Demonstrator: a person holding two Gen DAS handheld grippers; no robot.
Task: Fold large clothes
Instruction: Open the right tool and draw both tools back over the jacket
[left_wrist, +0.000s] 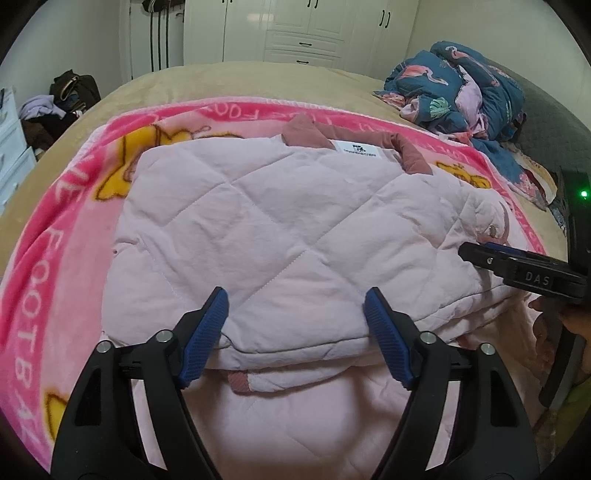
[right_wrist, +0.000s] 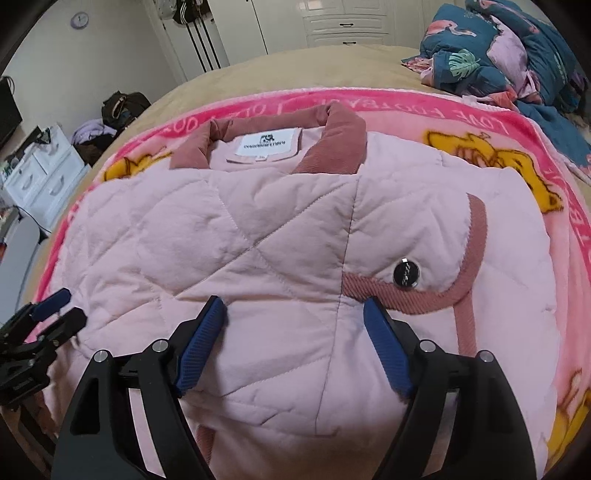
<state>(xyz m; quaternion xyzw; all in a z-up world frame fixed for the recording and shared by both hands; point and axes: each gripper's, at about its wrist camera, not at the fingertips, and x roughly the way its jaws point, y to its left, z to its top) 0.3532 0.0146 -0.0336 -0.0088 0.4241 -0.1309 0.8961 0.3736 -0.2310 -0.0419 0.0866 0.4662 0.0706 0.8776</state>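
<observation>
A pale pink quilted jacket (left_wrist: 280, 229) lies folded on a pink blanket (left_wrist: 55, 236), its dusty-rose collar (right_wrist: 332, 122) and white label at the far side. My left gripper (left_wrist: 295, 295) stands open over the jacket's near folded edge, and the fabric bulges between its blue pads without being pinched. My right gripper (right_wrist: 293, 301) is open too, low over the jacket's right part, just left of a round metal button (right_wrist: 405, 274) and a rose trim band. Each gripper shows in the other's view: the right gripper (left_wrist: 467, 252) at the jacket's right edge, the left gripper (right_wrist: 70, 306) at its left edge.
The blanket covers a beige bed (left_wrist: 229, 79). A bundled blue flamingo-print quilt (left_wrist: 461, 85) sits at the far right. White wardrobes (left_wrist: 306, 29) line the back wall. A white drawer unit (right_wrist: 44, 173) and a heap of bags and clothes (right_wrist: 110, 114) stand left of the bed.
</observation>
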